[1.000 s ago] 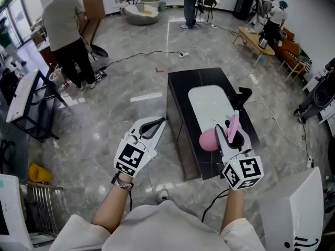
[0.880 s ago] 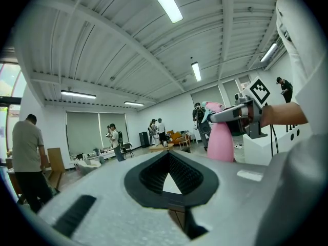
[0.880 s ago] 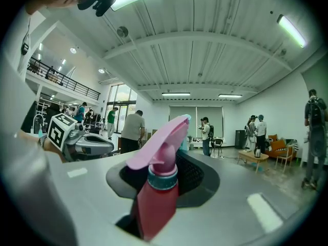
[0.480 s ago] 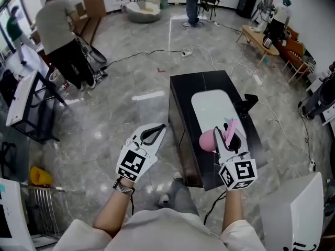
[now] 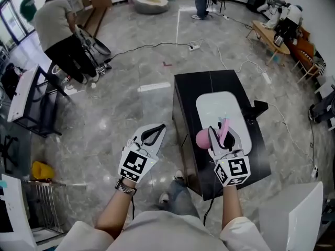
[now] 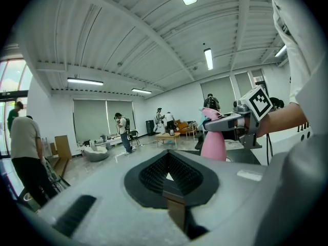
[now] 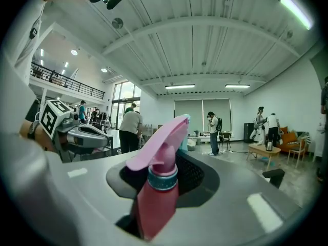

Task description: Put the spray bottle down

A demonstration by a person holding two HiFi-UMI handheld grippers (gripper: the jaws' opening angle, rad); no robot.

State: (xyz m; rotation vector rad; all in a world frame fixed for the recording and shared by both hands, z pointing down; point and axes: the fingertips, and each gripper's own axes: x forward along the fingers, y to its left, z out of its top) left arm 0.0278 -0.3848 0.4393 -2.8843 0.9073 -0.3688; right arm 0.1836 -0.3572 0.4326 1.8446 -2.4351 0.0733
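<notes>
In the head view a grey marbled floor (image 5: 131, 77) is laid throughout, with a black cabinet (image 5: 209, 82) set at 3 o'clock, a wooden bench (image 5: 269, 35) at 2 o'clock and a person (image 5: 57, 25) bent over at 10 o'clock. White walls (image 6: 48, 114), a blind-covered window (image 6: 92, 119) and a ribbed ceiling (image 6: 128, 35) lit by strip lights (image 6: 208, 58) are shown in the gripper views.

From the head, high up: looks forward and steeply down onto the left tool (image 5: 157, 128), the right tool (image 5: 222, 132), the black surface (image 5: 204, 82) and the grey floor (image 5: 131, 67), all well below. From the left tool: sits right behind its own jaws, looks almost level across the room, catches the right tool and the pink spray bottle (image 6: 212, 146) off to the right. From the right tool: sits just as close, looks almost level, catches the left tool at the left edge. Share the same big room and the far-off people (image 7: 214, 132).
</notes>
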